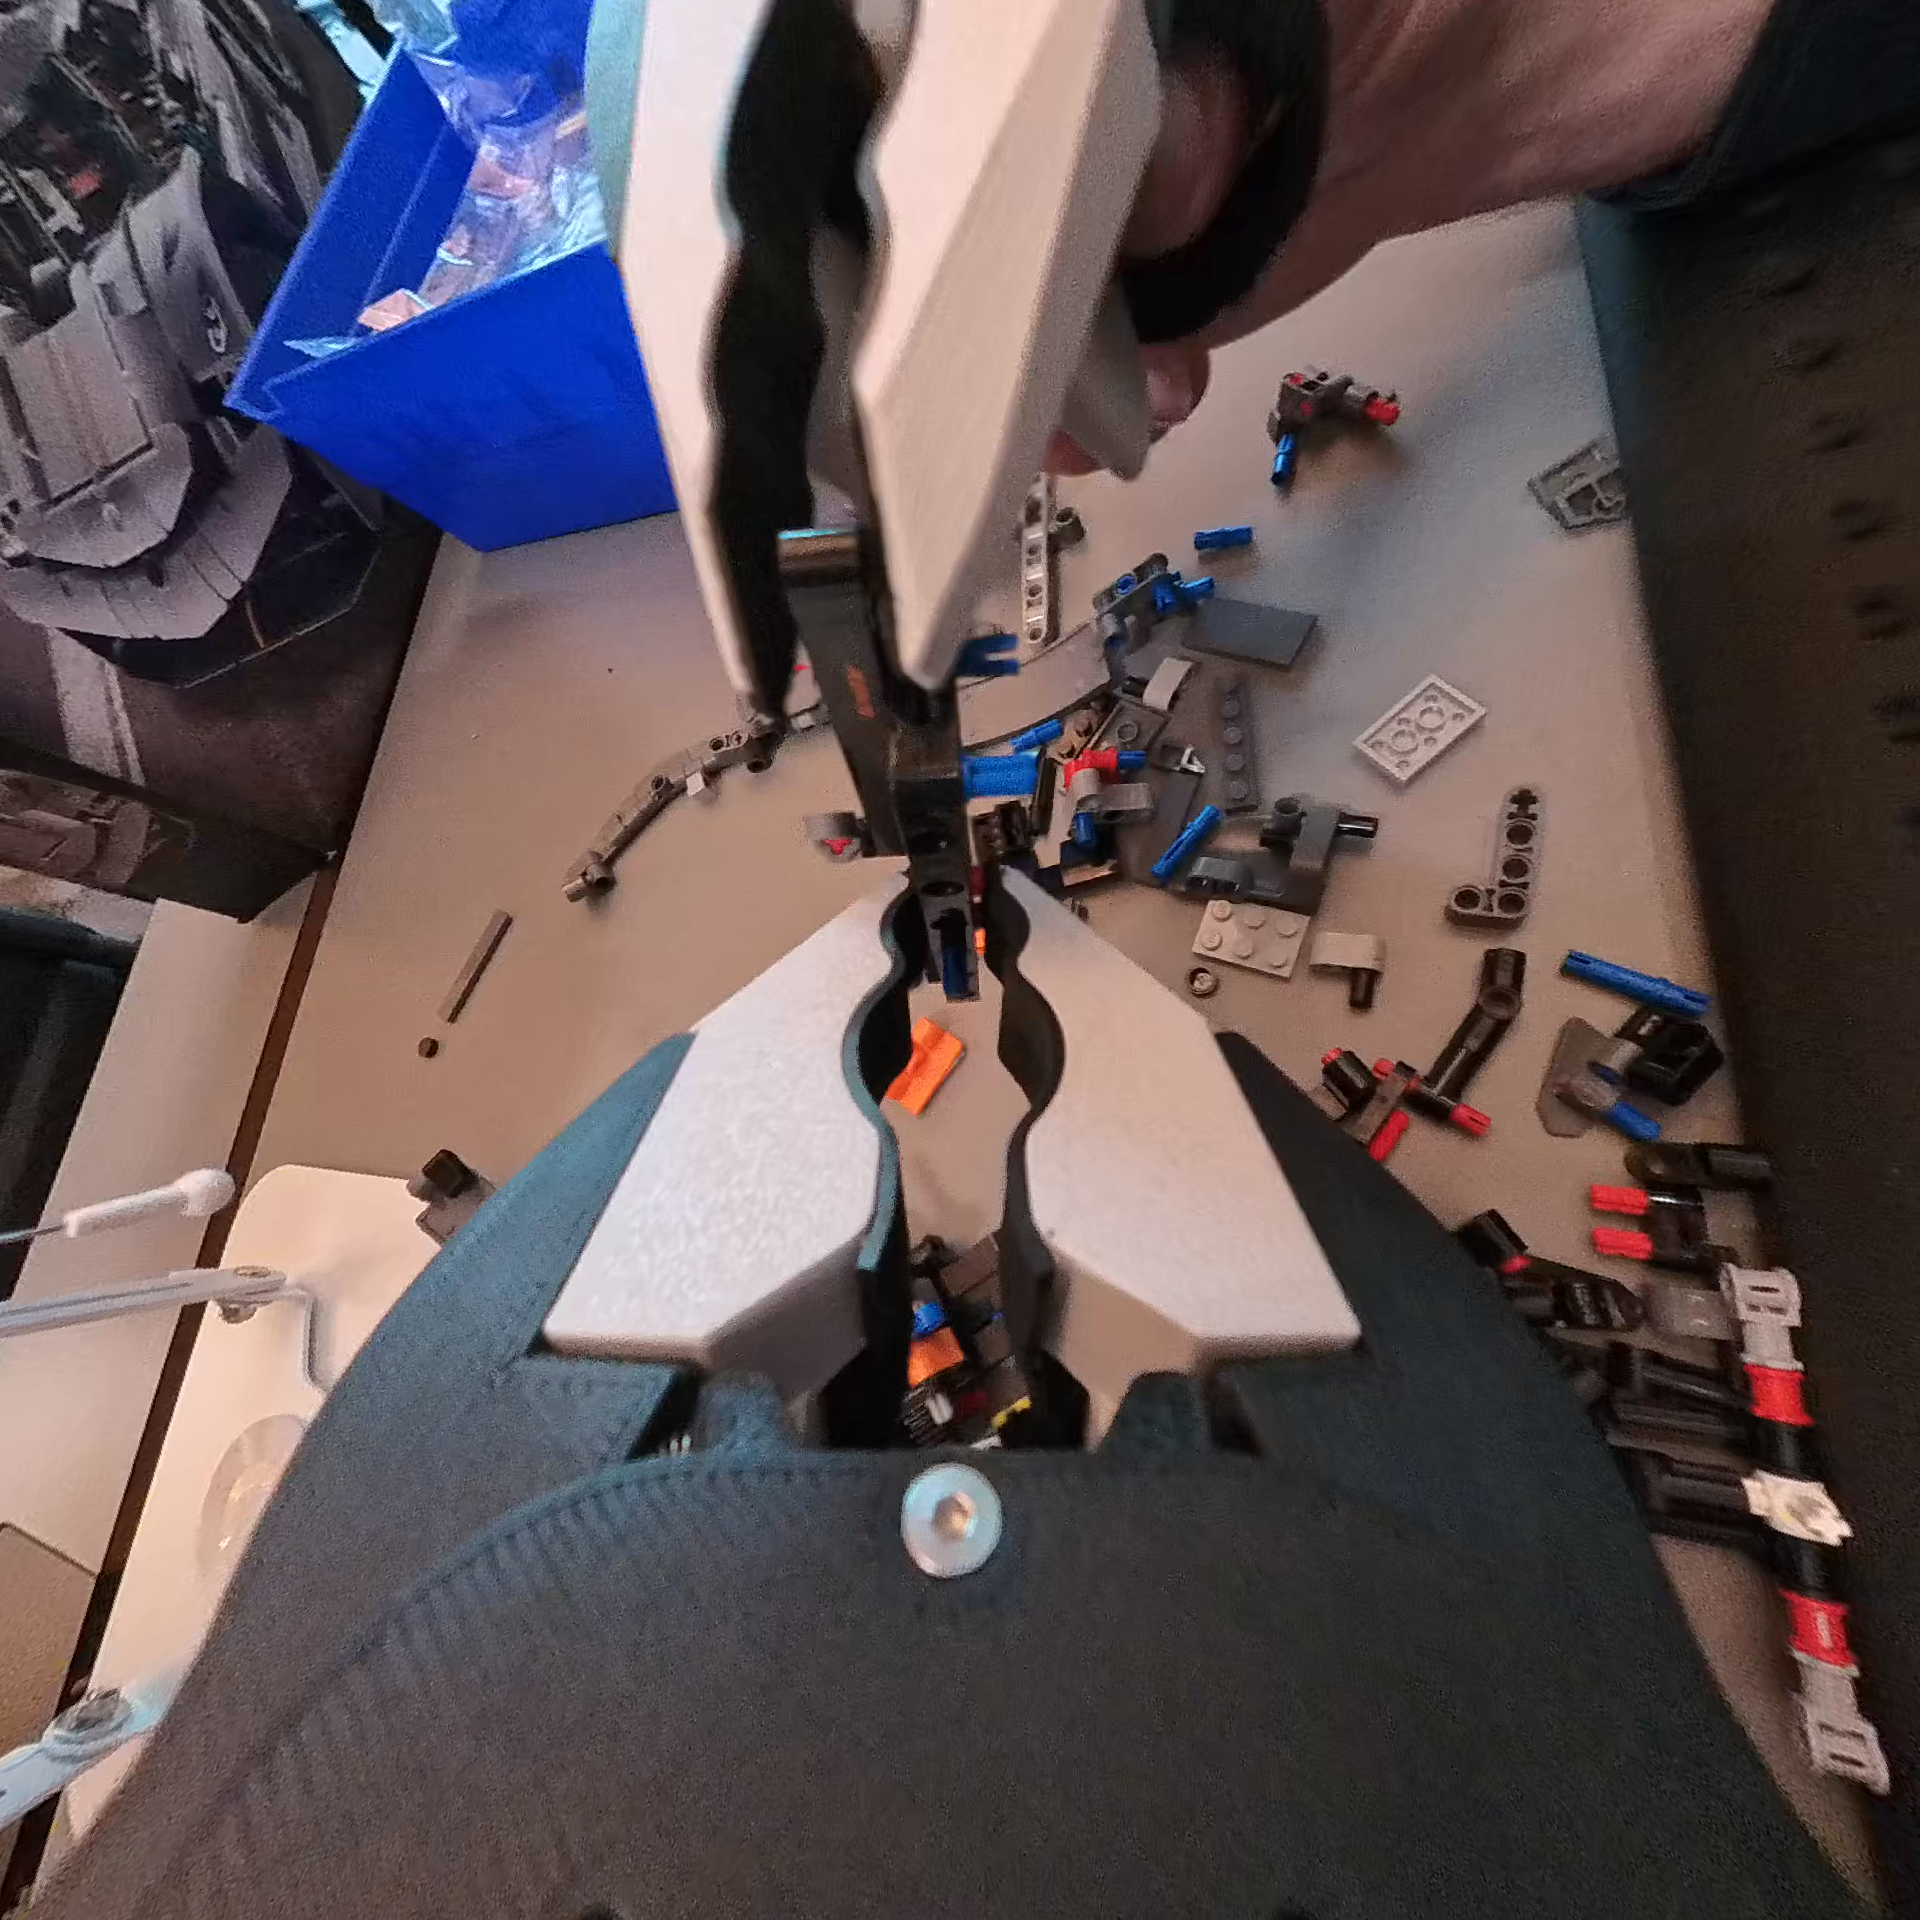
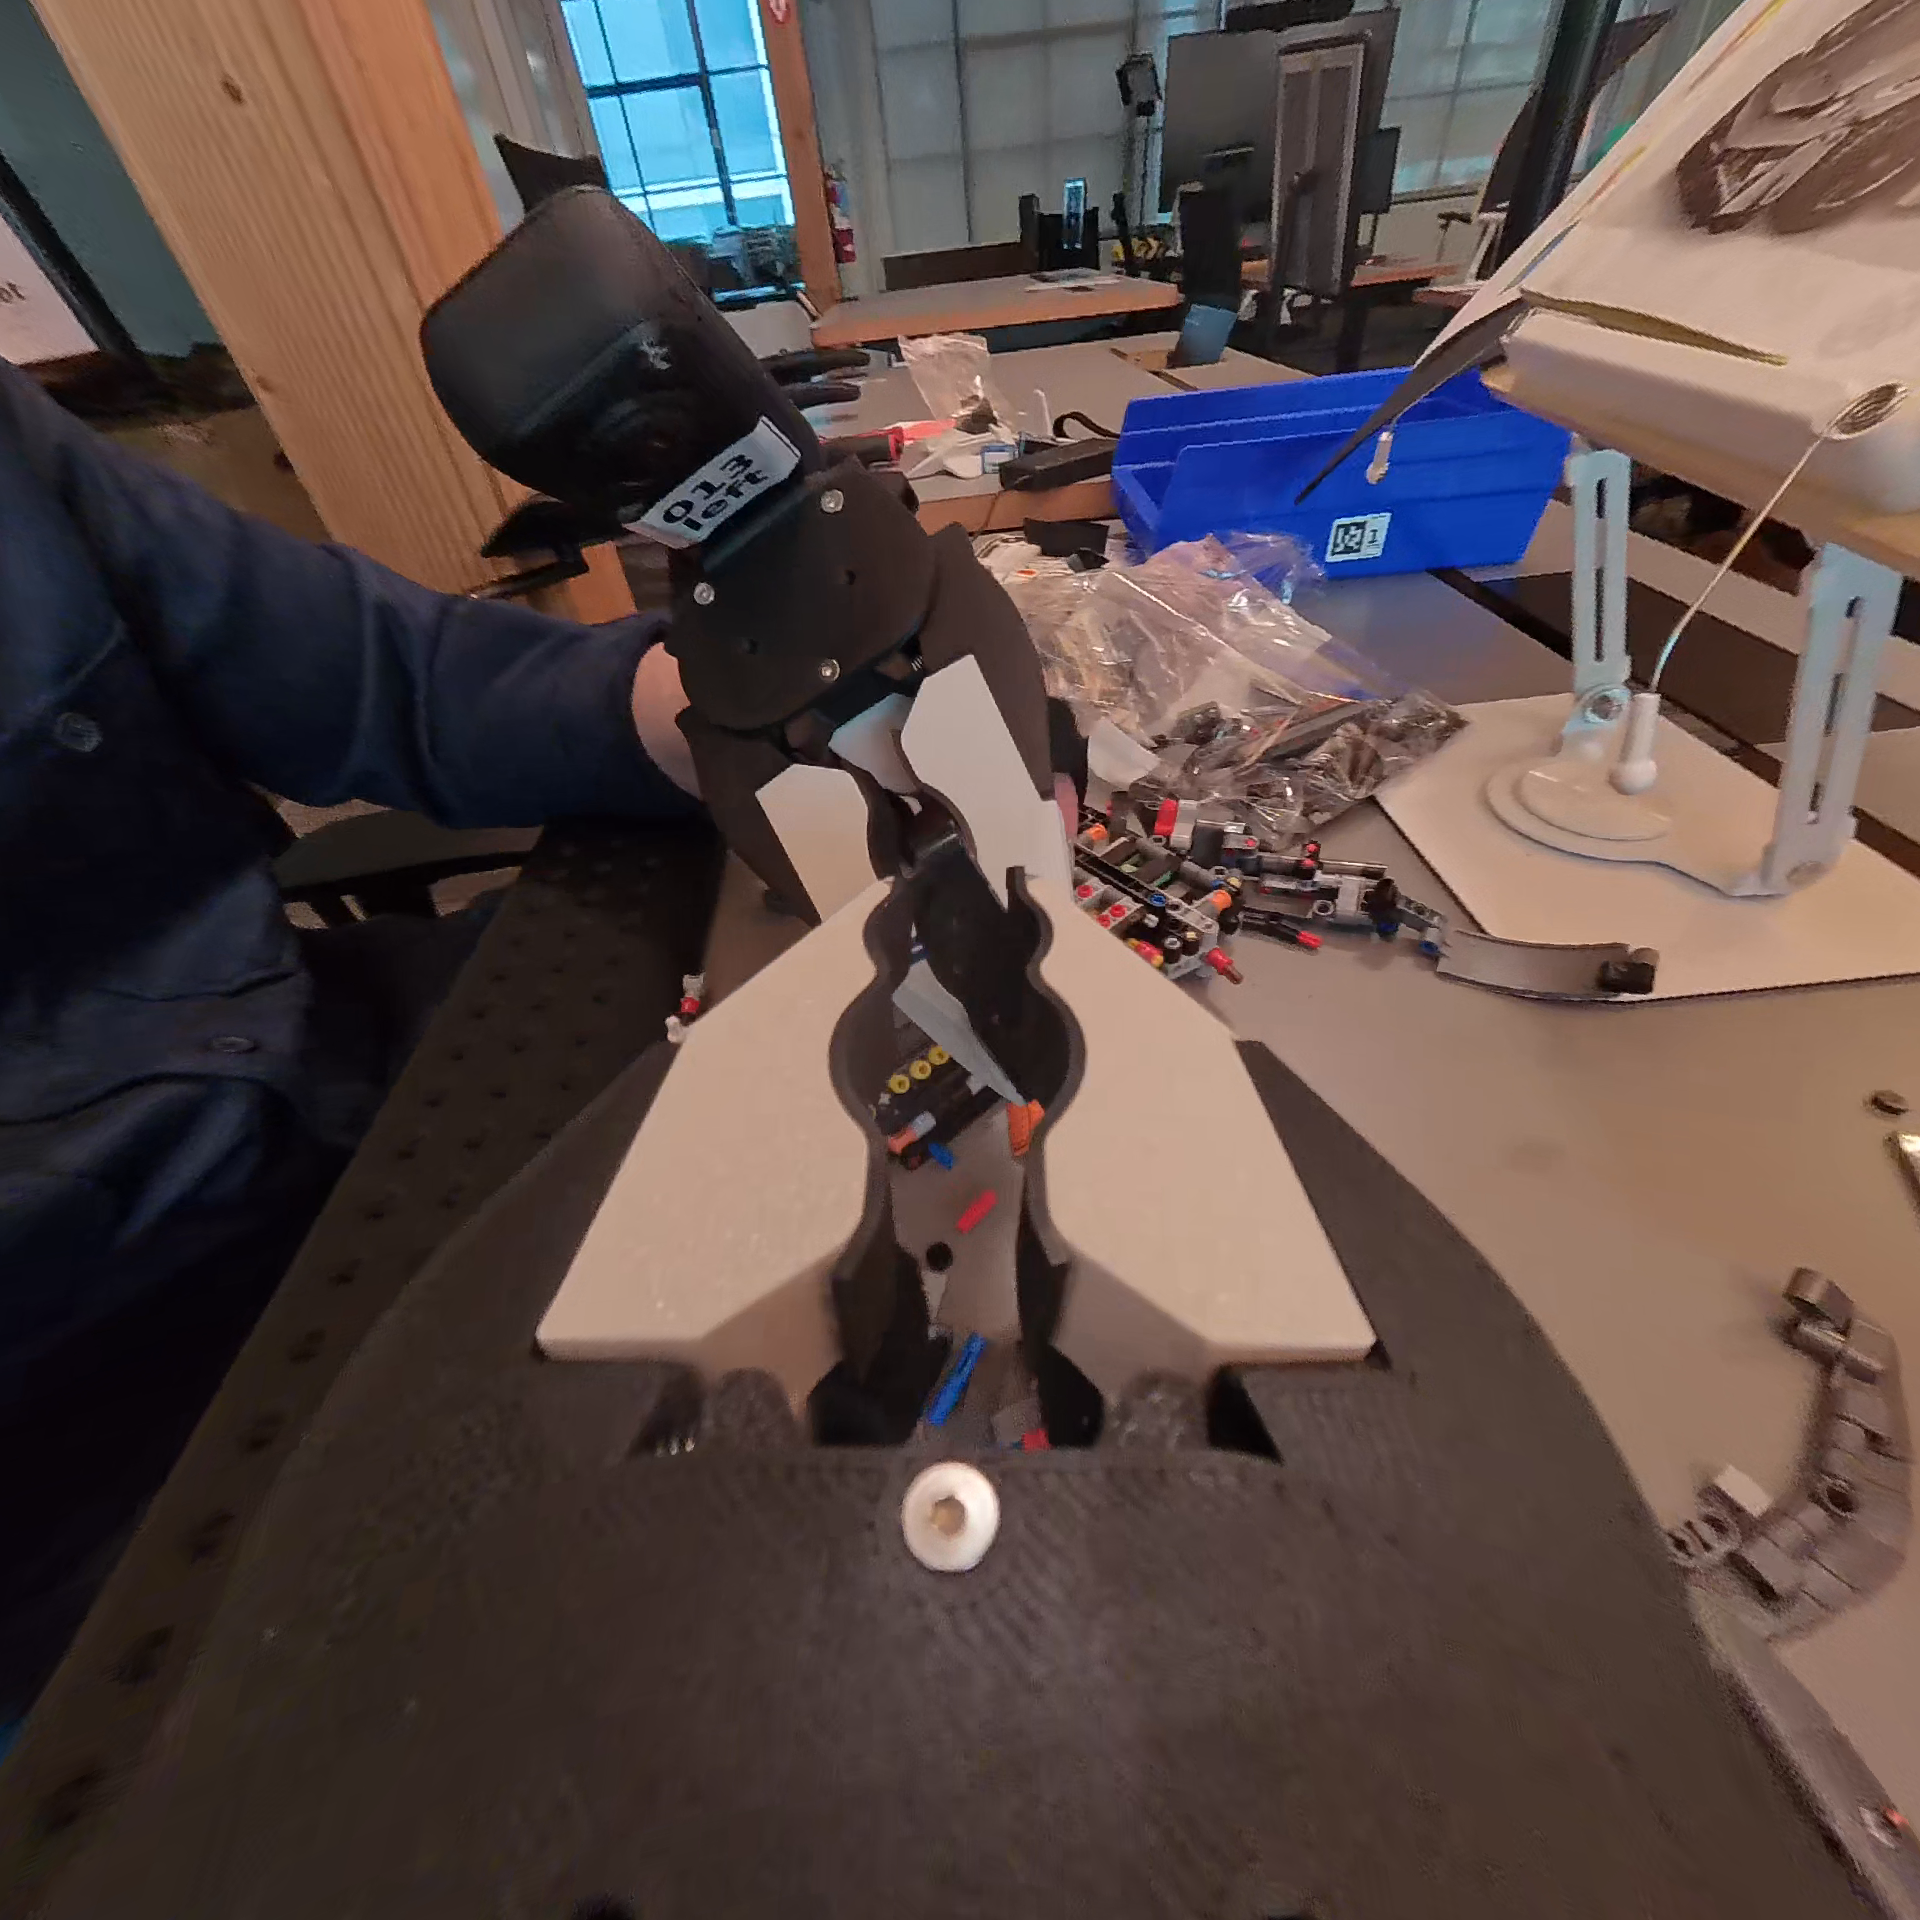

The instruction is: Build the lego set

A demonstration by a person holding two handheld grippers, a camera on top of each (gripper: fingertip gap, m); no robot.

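A long black lego assembly [image 1: 854, 717] with blue pins is held between both grippers above the grey table [image 1: 582, 644]. My left gripper [image 1: 951, 894] is shut on its near end, a black beam with a blue pin [image 1: 954, 951]. My right gripper [image 1: 847, 701] comes down from the top and is shut on the far part of the same assembly. In the right wrist view my right gripper [image 2: 951, 885] clamps the black assembly [image 2: 971, 935]. The left gripper [image 2: 925, 831] grips it from behind. Loose blue pins, grey plates and black beams [image 1: 1247, 831] lie scattered below.
An orange piece [image 1: 925, 1065] lies under my left fingers. A long black and red build [image 1: 1704, 1382] lies at the right edge. A blue bin [image 2: 1340, 468], plastic bags [image 2: 1195, 644], a partly built chassis [image 2: 1195, 883] and a booklet stand [image 2: 1714, 810] crowd the back. A sleeved arm [image 2: 312, 675] is at left. The left gripper's tips are roughly 6 cm from the right gripper's.
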